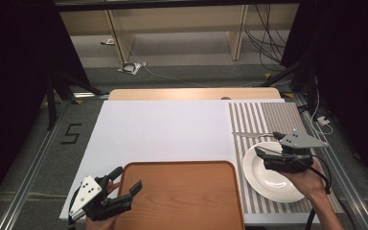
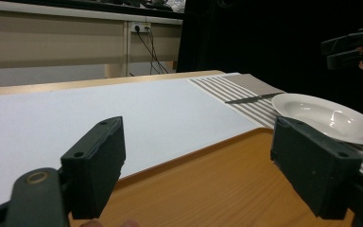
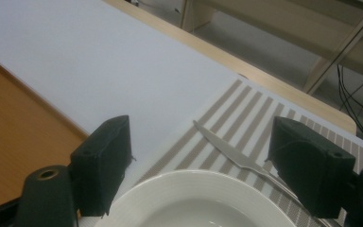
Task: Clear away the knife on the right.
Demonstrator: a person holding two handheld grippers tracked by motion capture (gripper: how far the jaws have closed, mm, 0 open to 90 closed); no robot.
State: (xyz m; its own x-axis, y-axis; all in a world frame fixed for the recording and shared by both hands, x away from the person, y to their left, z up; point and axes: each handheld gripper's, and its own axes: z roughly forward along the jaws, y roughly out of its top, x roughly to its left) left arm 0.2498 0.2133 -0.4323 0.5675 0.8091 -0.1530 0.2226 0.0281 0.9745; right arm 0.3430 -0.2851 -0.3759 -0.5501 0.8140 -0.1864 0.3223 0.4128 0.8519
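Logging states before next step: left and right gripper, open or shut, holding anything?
Left gripper: open, holding nothing, over the wooden tray.
Right gripper: open, holding nothing, above the white plate, knife beyond it.

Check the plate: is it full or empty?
Empty. The plate shows a bare white bowl in all three views; the knife lies beside it on the striped mat, not in it.

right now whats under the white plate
The white plate lies on a striped placemat, beside a knife. The right gripper hovers open above it. What the plate itself covers stays hidden.
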